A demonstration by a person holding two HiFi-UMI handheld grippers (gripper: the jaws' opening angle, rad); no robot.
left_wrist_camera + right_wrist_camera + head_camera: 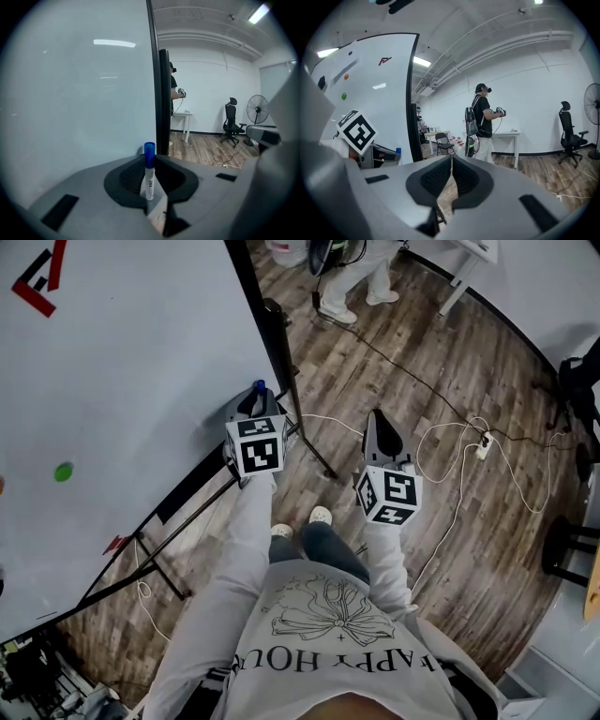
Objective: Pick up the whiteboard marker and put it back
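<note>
The left gripper (150,183) was clamped on the whiteboard marker (149,174), which stood upright between the jaws with its blue cap on top, clear of the black pads, and its white printed barrel pinched lower down. In the left gripper view the marker sat close in front of the whiteboard (79,103), just beside the board's black edge (163,101); whether the cap touched the board could not be told. From the head view the left gripper was held near the board's lower corner, above the black stand legs (187,554) on the wooden floor (450,381). The right gripper (451,174) was held off to the side over the floor, apart from the board, with its jaws together and nothing between them. A green magnet (63,472) and a red logo (37,282) were on the board, well apart from the marker. A white cable (448,439) lay looped on the floor beyond the right gripper. Farther back, a person (484,121) with a backpack stood by a white table (506,140), and an office chair (230,123) and a fan (256,107) stood near the far wall.
</note>
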